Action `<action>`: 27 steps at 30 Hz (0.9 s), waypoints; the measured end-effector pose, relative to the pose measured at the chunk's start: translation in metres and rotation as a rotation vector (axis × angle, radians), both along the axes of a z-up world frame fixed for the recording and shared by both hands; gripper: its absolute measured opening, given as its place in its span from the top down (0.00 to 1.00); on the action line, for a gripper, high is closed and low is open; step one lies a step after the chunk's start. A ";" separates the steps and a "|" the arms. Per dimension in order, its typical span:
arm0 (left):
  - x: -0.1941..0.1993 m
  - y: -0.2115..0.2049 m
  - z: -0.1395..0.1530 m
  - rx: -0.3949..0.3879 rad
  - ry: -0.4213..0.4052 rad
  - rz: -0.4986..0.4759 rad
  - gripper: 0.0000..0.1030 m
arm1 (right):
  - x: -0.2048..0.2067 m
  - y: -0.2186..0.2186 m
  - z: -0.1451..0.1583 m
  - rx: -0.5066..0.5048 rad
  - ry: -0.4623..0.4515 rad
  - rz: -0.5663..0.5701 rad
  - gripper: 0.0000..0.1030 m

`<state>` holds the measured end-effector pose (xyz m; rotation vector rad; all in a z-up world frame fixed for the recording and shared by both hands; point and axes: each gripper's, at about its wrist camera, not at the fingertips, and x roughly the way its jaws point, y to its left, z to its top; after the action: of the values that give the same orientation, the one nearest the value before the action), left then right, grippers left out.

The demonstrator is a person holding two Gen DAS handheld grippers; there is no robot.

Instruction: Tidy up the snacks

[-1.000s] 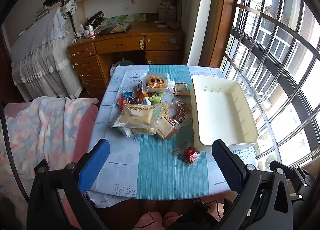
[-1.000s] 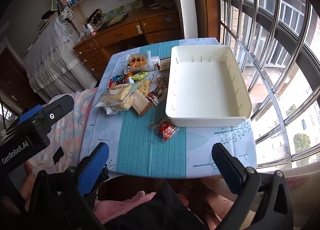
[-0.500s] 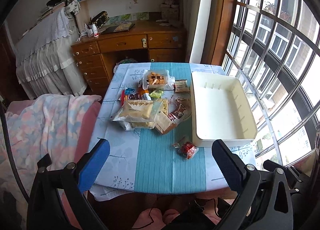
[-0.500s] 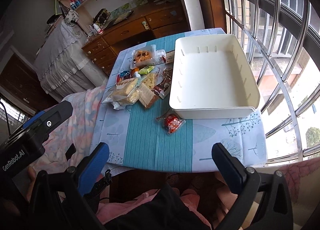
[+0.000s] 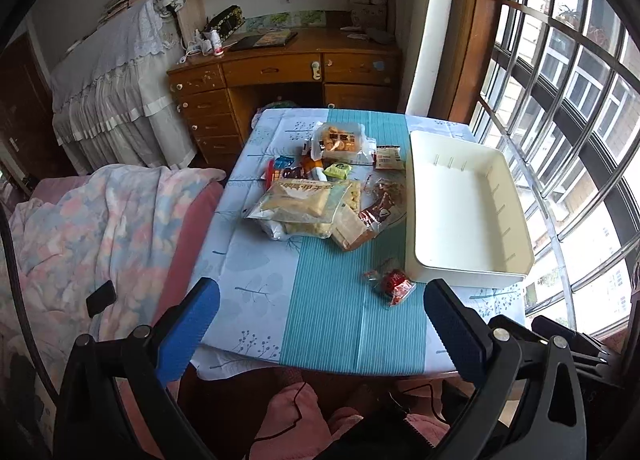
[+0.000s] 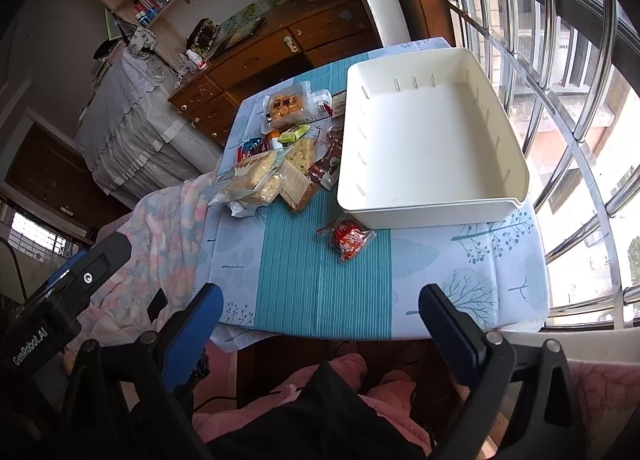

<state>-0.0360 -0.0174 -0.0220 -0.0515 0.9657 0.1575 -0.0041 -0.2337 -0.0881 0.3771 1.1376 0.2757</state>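
i held my right gripper and left gripper wide and empty above the table's near edge. the lone red snack packet lay ahead, slightly right of my right gripper and nearer it than the left, long axis slanting near-left to far-right, touching the one empty white bin. roughly nine more packets sat in the snack pile, far left.
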 end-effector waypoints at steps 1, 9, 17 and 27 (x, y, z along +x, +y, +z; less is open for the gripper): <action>0.001 0.005 -0.001 -0.007 0.006 0.017 0.01 | 0.002 0.000 -0.002 0.011 0.008 -0.004 0.04; 0.021 0.047 -0.017 -0.121 0.050 0.110 0.01 | 0.021 -0.005 -0.022 0.071 0.101 -0.065 0.04; 0.067 0.080 -0.041 -0.252 0.108 0.097 0.01 | 0.042 -0.013 -0.040 0.113 0.183 -0.200 0.04; 0.135 0.122 -0.093 -0.365 0.279 0.126 0.02 | 0.064 -0.009 -0.070 0.127 0.327 -0.357 0.04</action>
<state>0.0986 0.1045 -0.1149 -0.4356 1.2611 0.1040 0.0600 -0.2430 -0.1583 0.7481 1.3490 -0.0309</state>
